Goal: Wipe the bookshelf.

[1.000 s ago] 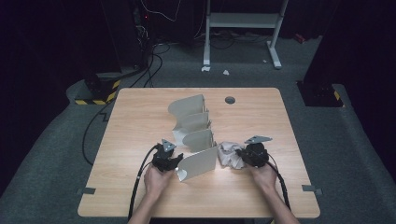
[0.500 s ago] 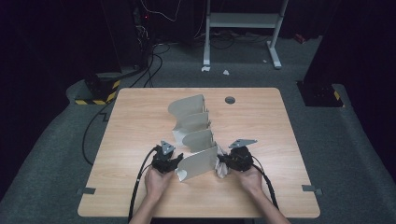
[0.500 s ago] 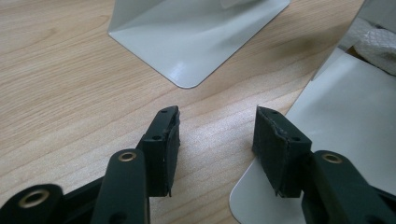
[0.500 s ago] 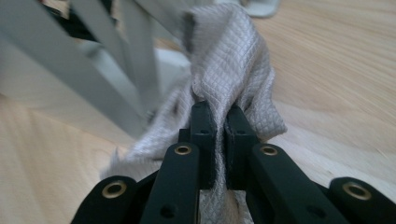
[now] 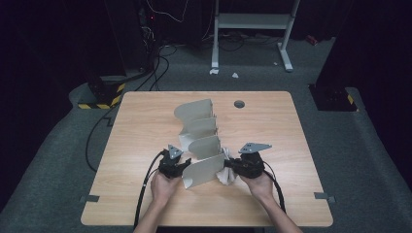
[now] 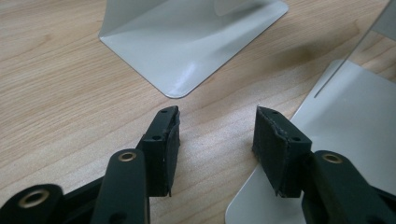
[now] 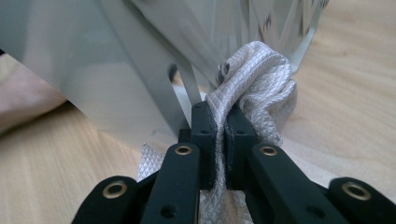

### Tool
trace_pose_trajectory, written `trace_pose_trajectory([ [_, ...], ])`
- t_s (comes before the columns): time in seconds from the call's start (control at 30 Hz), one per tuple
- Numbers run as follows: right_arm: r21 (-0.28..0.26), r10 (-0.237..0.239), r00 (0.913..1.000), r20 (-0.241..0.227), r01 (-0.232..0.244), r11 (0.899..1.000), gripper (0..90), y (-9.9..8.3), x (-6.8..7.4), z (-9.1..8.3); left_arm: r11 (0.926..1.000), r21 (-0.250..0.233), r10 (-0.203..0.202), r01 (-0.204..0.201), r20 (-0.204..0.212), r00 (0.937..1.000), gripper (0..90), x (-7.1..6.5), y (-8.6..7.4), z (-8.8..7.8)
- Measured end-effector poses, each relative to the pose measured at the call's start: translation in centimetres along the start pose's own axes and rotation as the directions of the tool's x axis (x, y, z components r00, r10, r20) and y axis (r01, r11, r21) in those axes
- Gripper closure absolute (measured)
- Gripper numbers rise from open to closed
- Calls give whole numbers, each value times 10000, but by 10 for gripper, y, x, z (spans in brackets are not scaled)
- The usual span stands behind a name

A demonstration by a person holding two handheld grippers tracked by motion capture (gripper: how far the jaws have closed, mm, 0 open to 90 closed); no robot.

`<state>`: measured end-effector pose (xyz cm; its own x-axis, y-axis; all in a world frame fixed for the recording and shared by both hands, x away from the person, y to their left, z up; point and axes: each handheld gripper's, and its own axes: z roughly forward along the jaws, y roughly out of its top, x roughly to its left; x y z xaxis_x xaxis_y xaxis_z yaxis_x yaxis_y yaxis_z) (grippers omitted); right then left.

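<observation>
Well, no legible writing w/ cloth [image 7: 254,79] pinched in right gripper [image 7: 220,112].

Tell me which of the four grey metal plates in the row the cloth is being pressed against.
The nearest plate, at the person's end of the row. The right hand-held gripper holds the white cloth against its right edge; the other three stand farther back, untouched.
</observation>
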<state>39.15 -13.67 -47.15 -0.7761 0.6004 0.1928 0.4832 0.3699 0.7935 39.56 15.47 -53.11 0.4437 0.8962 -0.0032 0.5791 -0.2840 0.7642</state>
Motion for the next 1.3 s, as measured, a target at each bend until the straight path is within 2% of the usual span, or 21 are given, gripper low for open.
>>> trace_pose_trajectory([
  [0.17,-418,-20,9999,-140,15,9991,853,8,1,-10,10000,-22,-8,8,-27,10000,508,1,1,1],
  [0.23,-751,-50,9997,-259,31,9972,853,16,2,-19,10000,-24,-5,5,-28,10000,508,1,1,1],
  [0.4,-1138,-388,9990,-211,362,9928,854,29,7,-32,10000,-23,-6,6,-33,10000,508,1,1,1],
  [0.57,-1355,-695,9975,-127,671,9885,854,41,13,-42,10000,-18,-12,12,-34,10000,508,1,1,1],
  [0.7,-1429,-744,9972,-41,730,9870,853,44,15,-45,10000,-18,-34,34,-61,10000,508,1,1,2],
  [0.8,-1210,-802,9966,165,816,9893,853,42,16,-40,10000,-43,-81,81,-79,9999,508,1,2,3],
  [0.83,-955,-831,9954,469,872,9916,853,37,16,-34,9999,-33,-101,101,-81,9999,508,2,3,4],
  [0.87,-955,-831,9954,469,872,9916,853,37,16,-34,9999,-33,-101,101,-81,9999,508,2,3,4],
  [0.93,-800,-401,9991,121,410,9960,853,29,11,-28,10000,-38,-85,84,-97,9999,508,3,4,5],
  [1.03,-370,-428,9986,296,439,9983,853,20,11,-17,9999,-31,-113,113,-93,9999,509,4,5,6],
  [1.13,-86,-215,9995,238,217,9997,853,12,6,-6,9999,-46,-110,109,-105,9999,509,4,6,7],
  [1.23,203,-135,9994,319,129,9997,853,7,0,6,9999,-51,-123,122,-122,9999,509,5,6,7],
  [1.3,444,82,9993,358,-98,9990,853,4,-7,15,9999,-21,-106,106,-126,9999,509,5,7,8],
])
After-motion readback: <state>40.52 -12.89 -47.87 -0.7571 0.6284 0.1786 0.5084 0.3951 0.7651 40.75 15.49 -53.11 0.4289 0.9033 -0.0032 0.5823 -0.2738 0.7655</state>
